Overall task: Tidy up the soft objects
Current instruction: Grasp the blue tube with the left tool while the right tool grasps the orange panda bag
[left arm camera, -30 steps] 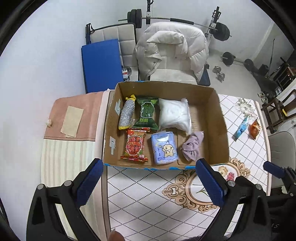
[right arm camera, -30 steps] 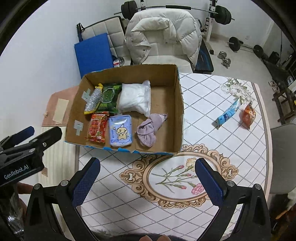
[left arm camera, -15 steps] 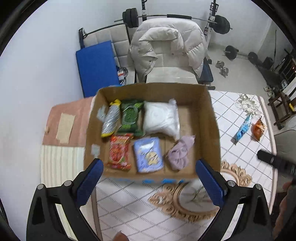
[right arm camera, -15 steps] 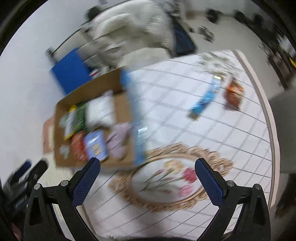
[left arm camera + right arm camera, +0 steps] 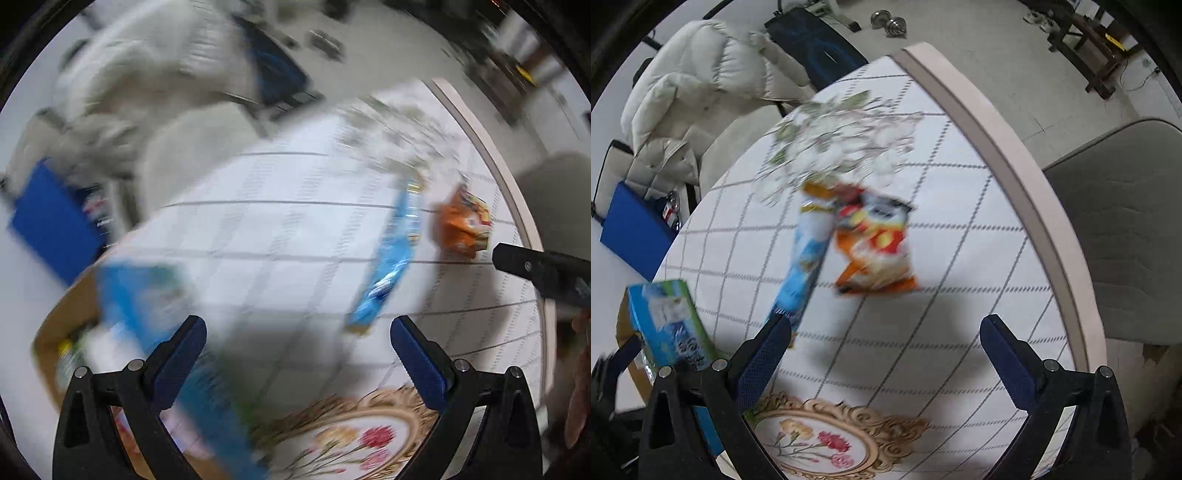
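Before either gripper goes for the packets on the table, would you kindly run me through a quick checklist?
1. Right gripper open, nothing between its fingers: ok.
2. Left gripper open and holding nothing: ok.
3. Orange snack packet lying on the table, nothing on top: ok.
4. Blue packet separate from the orange one: not ok, they meet at the far end.
5. Sharp left wrist view: not ok, heavily blurred.
6. Room left in the cardboard box: cannot tell, blurred.

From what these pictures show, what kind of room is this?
Probably a room in a home, used partly as a home gym: a dining-style table with a patterned cloth, a padded chair, and dumbbells on the floor.
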{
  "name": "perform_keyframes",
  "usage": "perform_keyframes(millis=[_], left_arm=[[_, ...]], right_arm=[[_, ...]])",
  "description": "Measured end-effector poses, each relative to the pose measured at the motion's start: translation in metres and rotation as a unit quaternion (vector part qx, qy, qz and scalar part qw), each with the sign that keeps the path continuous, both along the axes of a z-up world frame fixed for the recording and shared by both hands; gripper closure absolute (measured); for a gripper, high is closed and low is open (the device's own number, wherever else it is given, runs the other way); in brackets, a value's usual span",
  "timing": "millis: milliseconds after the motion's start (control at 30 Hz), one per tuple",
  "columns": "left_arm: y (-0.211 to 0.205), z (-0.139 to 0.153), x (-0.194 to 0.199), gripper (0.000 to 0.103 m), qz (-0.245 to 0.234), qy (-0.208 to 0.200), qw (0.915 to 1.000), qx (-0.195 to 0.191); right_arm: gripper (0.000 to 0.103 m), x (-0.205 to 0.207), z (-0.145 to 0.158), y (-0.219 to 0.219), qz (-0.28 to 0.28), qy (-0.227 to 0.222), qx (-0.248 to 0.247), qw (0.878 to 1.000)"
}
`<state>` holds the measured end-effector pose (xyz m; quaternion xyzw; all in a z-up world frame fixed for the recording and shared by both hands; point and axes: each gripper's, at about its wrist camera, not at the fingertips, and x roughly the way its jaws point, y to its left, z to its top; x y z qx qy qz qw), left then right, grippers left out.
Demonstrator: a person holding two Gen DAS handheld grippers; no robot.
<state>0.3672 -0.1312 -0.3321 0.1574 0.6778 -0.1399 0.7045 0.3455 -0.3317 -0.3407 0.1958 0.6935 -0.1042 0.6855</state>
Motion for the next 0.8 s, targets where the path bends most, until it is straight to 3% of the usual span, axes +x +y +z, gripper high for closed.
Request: perform_keyframes(millis=[200,267,333,367,467,533,567,700,800], left_arm=[[-0.069,-0.059,0.026,0.004,-0.073,0.05,0.9961,0.006],[-0.083,-0.076,0.03,0.011,-0.091,0.067,0.9934,0.019],[-0.089,-0.09,0.033,0.034,-0.096,0.086,0.9912,0.03],[-0.091,-0.095,0.033,0.033,-0.096,0.095,0.9902,0.036],[-0.092,-0.092,0.034,0.044,-0.091,0.083,0.992,0.027],[-0.089,-0.088,0.032,0.074,-0.08,0.077,0.9936,0.023],[-0.086,-0.086,0.031,0.079,-0.073,0.076,0.9942,0.021],[-0.064,-0.085,0.032,0.086,-0.025,0.091,0.9955,0.0],[-0.046,-0.084,0.032,0.086,0.012,0.096,0.9952,-0.014]], right_arm=[[0.0,0.003,-0.009,-0.038,-0.007,-0.001,0.006,1.0],[0.0,0.003,-0.015,-0.046,-0.01,0.003,0.008,1.0],[0.0,0.005,-0.019,-0.051,-0.01,0.006,0.013,1.0],[0.0,0.007,-0.021,-0.052,-0.009,0.007,0.014,1.0],[0.0,0.012,-0.024,-0.051,-0.002,0.006,0.018,1.0],[0.0,0.016,-0.026,-0.048,0.003,0.008,0.022,1.0],[0.0,0.017,-0.027,-0.045,0.005,0.008,0.025,1.0],[0.004,0.031,-0.041,-0.031,0.017,0.021,0.039,0.999],[0.014,0.042,-0.057,-0.02,0.026,0.038,0.053,0.998]])
